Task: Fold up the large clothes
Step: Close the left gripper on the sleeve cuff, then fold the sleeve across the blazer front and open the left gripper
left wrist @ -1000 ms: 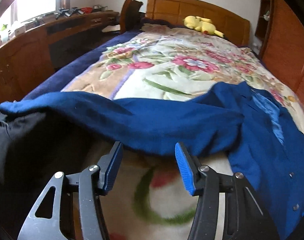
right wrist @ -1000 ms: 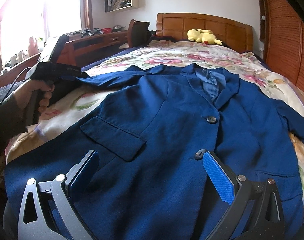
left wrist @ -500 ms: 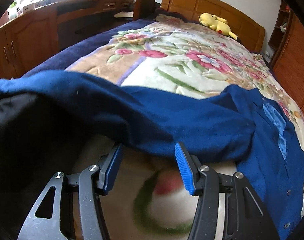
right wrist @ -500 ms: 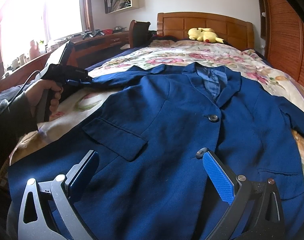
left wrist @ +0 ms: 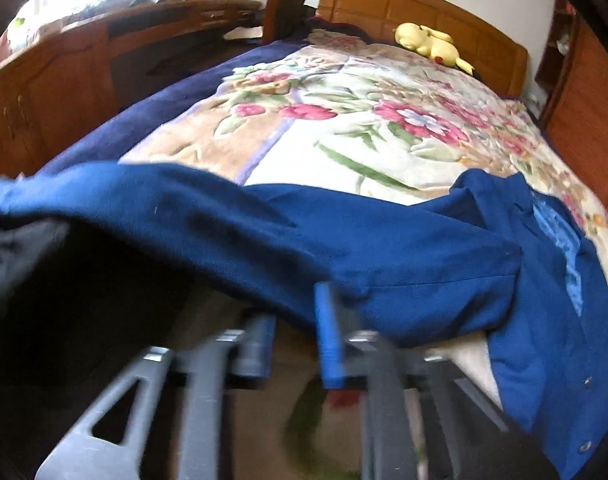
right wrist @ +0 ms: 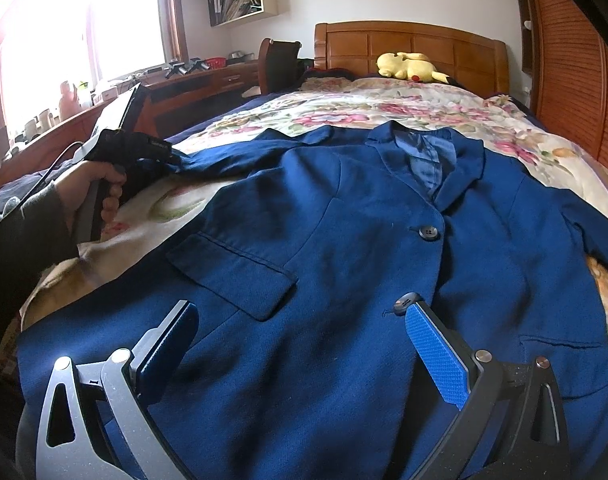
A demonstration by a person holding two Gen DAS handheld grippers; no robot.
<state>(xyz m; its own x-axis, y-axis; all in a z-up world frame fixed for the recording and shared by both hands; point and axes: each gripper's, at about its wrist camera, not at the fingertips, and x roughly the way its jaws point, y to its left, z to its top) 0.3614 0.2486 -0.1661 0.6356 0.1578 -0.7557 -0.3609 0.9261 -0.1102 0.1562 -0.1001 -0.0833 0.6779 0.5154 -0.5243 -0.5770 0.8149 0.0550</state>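
The dark blue woven suit jacket (right wrist: 344, 248) lies face-up and spread flat on the bed's floral fleece blanket (right wrist: 384, 108), collar pointing toward the wooden headboard (right wrist: 408, 46). One black button (right wrist: 428, 233) is done up just below the lapels, and a flap pocket (right wrist: 233, 274) sits on the panel nearer the window side. The jacket's sleeve on that side (left wrist: 223, 232) stretches out away from the body of the jacket, toward the bed's edge.

The left claw (left wrist: 293, 340) is at that sleeve, its blue-padded fingers (left wrist: 328, 336) close together right at the cloth's lower edge (that view is motion-blurred, so I can't tell if it's actually pinching the fabric). From the right wrist view, a hand (right wrist: 89, 196) grips its handle beside the sleeve end.

The right claw (right wrist: 299, 354) hangs over the jacket's lower front, spread wide with nothing between its fingers.

A yellow plush toy (right wrist: 410, 66) rests against the headboard, well apart from the jacket.
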